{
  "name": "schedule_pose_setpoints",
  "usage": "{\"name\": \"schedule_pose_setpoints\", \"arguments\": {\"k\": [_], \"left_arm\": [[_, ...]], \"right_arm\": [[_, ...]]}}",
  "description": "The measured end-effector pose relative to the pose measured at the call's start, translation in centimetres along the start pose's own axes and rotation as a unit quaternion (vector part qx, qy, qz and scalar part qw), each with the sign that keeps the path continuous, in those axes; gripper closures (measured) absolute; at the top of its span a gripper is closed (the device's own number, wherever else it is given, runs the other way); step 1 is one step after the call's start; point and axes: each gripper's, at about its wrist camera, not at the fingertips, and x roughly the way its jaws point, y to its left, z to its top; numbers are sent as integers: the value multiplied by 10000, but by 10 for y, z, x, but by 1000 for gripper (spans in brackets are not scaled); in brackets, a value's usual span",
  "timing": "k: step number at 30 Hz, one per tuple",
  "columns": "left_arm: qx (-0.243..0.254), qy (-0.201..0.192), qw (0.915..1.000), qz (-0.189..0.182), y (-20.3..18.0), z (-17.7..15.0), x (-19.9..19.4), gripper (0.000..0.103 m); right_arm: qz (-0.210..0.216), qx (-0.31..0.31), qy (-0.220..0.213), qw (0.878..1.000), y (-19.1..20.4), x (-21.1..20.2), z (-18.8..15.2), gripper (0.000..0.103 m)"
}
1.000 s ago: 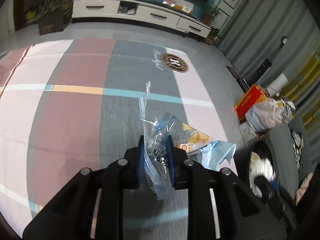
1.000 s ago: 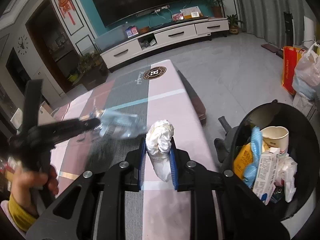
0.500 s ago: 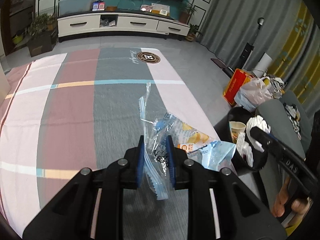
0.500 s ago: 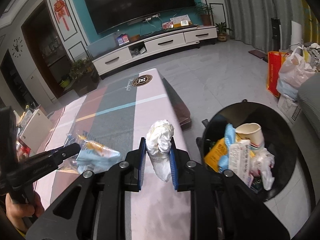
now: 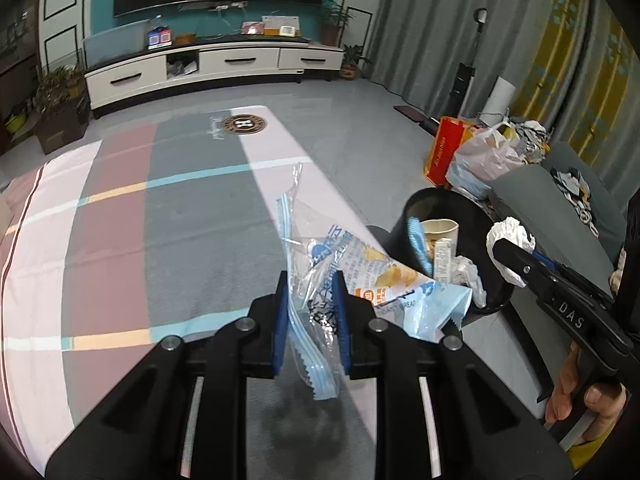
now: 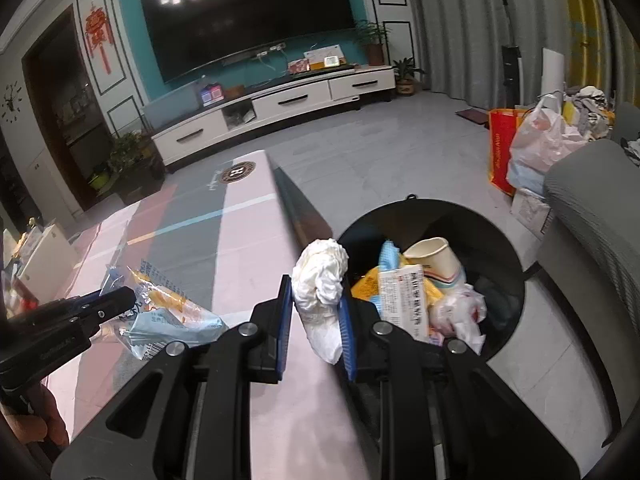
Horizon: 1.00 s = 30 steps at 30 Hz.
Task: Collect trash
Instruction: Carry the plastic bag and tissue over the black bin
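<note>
My left gripper (image 5: 310, 312) is shut on a light-blue plastic snack wrapper (image 5: 360, 276), lifted above the striped table (image 5: 160, 220) near its right edge. That wrapper (image 6: 160, 312) and the left gripper (image 6: 116, 300) also show at the left of the right wrist view. My right gripper (image 6: 314, 312) is shut on a crumpled white tissue (image 6: 320, 276), just left of the black trash bin (image 6: 504, 240). The bin (image 5: 440, 204) stands on the floor beside the table and holds a paper cup (image 6: 434, 256), a carton and other wrappers. The tissue (image 5: 510, 236) hangs over the bin's right rim in the left wrist view.
A grey sofa arm (image 6: 588, 240) rises right of the bin. A red bag (image 6: 500, 144) and a white plastic bag (image 6: 540, 140) sit on the floor behind it. A white TV cabinet (image 6: 280, 108) lines the far wall. A person's hand (image 5: 584, 400) grips the right tool.
Both grippers have swung right toward the bin, each still clamped on its trash. The bin has come fully into the left wrist view and nearer in the right one.
</note>
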Motion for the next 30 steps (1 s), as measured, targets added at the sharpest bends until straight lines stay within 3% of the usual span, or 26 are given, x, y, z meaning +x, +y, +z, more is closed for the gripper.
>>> {"name": "schedule_pose_setpoints", "arguments": {"k": [17, 30], "left_arm": [[552, -57, 9984, -132, -71, 22, 23, 81], [777, 133, 9966, -225, -114, 42, 69, 80]], "right_arm": [[-317, 327, -78, 9989, -53, -9, -4, 81], [-510, 797, -74, 9955, -96, -5, -3, 81]]}}
